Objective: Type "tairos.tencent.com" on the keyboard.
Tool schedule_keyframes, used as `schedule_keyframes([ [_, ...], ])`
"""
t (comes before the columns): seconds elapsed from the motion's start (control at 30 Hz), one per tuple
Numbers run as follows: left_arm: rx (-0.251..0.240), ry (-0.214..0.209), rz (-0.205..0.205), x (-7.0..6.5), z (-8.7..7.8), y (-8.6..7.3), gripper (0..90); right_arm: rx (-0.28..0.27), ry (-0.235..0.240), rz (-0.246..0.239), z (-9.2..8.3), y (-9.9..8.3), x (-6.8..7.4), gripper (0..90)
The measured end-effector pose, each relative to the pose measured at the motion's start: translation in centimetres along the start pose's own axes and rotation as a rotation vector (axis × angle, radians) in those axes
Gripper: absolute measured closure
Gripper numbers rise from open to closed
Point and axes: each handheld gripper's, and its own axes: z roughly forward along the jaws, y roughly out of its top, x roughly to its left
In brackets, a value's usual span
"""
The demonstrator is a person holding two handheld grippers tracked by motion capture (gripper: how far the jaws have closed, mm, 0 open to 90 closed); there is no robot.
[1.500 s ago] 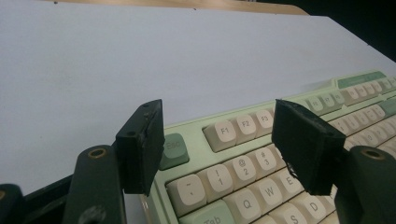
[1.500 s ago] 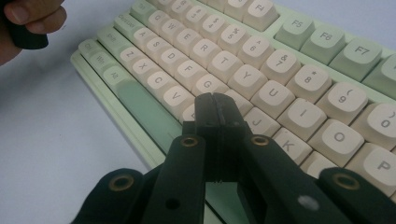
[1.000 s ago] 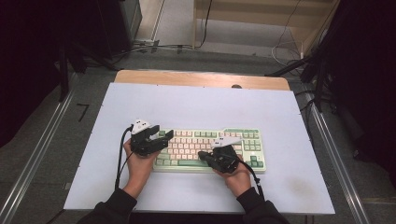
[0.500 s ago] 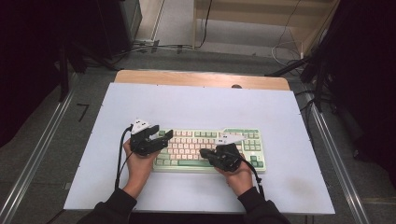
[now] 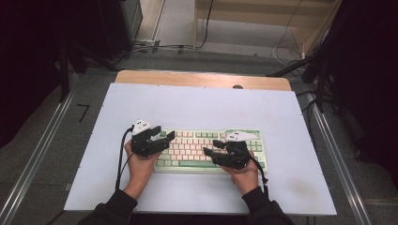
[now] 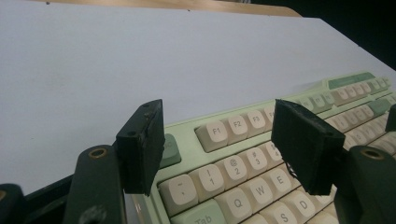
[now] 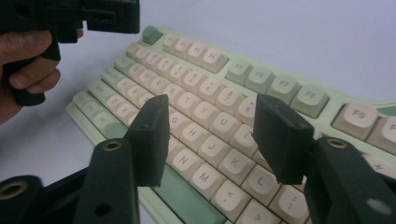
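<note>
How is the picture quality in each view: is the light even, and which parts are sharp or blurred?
High view: the white table is evenly lit with dark surroundings, and the keyboard legends are too small to read. Left gripper view: key legends are readable, far keys soft, and its jaws stand dark in front. Right gripper view: middle keys sharp, the left gripper blurred and dark.
</note>
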Motion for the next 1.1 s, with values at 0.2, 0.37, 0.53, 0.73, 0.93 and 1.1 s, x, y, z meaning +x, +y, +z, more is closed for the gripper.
schedule_keyframes([
  [0.2, 0.008, -0.037, 0.015, -0.5, -0.1, -0.1, 37.6, -0.015, -0.021, 0.021, -0.5, 0.0, -0.6, 39.6],
  [0.37, 0.013, -0.105, 0.041, -1.1, -0.4, -0.2, 56.8, -0.017, -0.028, 0.024, -0.7, 0.0, -0.7, 39.7],
  [0.53, 0.056, -0.201, 0.105, -2.0, -0.6, -0.3, 85.1, -0.014, -0.03, 0.019, -0.7, 0.0, -0.7, 40.1],
  [0.73, 0.115, -0.254, 0.182, -3.2, -0.8, -0.7, 90.0, -0.007, -0.032, 0.02, -0.7, -0.1, -0.7, 40.7],
  [0.93, 0.176, -0.265, 0.212, -4.0, -0.2, -1.4, 90.0, -0.007, -0.03, 0.022, -0.6, -0.2, -0.6, 41.1],
  [1.1, 0.212, -0.265, 0.233, -4.4, 0.2, -1.8, 90.0, -0.005, -0.029, 0.024, -0.5, -0.2, -0.6, 41.6],
])
